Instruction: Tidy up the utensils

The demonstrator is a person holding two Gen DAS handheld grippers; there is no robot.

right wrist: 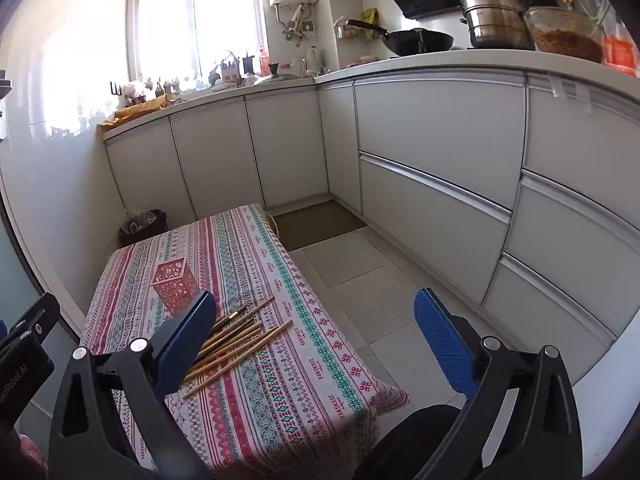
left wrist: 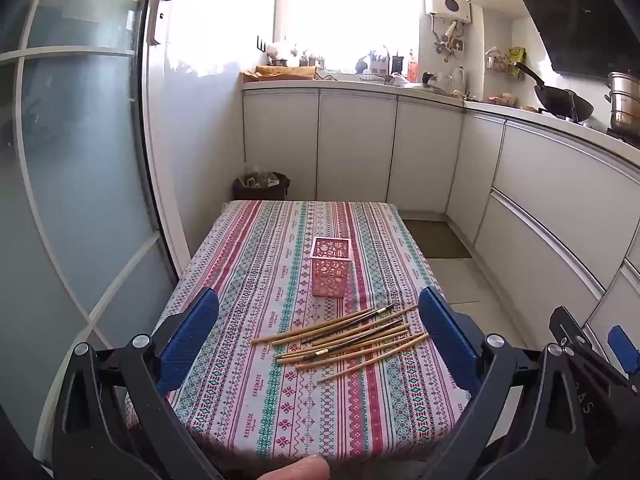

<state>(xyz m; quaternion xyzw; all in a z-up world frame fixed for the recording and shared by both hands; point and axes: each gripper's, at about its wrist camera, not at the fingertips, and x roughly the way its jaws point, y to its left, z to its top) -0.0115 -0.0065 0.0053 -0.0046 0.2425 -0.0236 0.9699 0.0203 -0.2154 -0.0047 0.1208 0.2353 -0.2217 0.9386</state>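
Observation:
Several wooden chopsticks [left wrist: 344,336] lie in a loose pile on the patterned tablecloth [left wrist: 256,280], right of centre. A pink perforated holder [left wrist: 330,266] stands upright just behind them and looks empty. My left gripper [left wrist: 319,312] is open and empty, held above the near end of the table with the pile between its blue fingers. My right gripper [right wrist: 316,316] is open and empty, held to the right of the table. In the right wrist view its left finger hides part of the chopsticks [right wrist: 240,338]; the holder [right wrist: 175,286] stands behind them.
White cabinets [right wrist: 432,168] run along the back and right walls. A bin with a black bag [left wrist: 262,186] stands behind the table. A brown mat [right wrist: 320,224] lies on the tiled floor. A glass door [left wrist: 80,200] is on the left. A wok [right wrist: 416,40] and pots sit on the counter.

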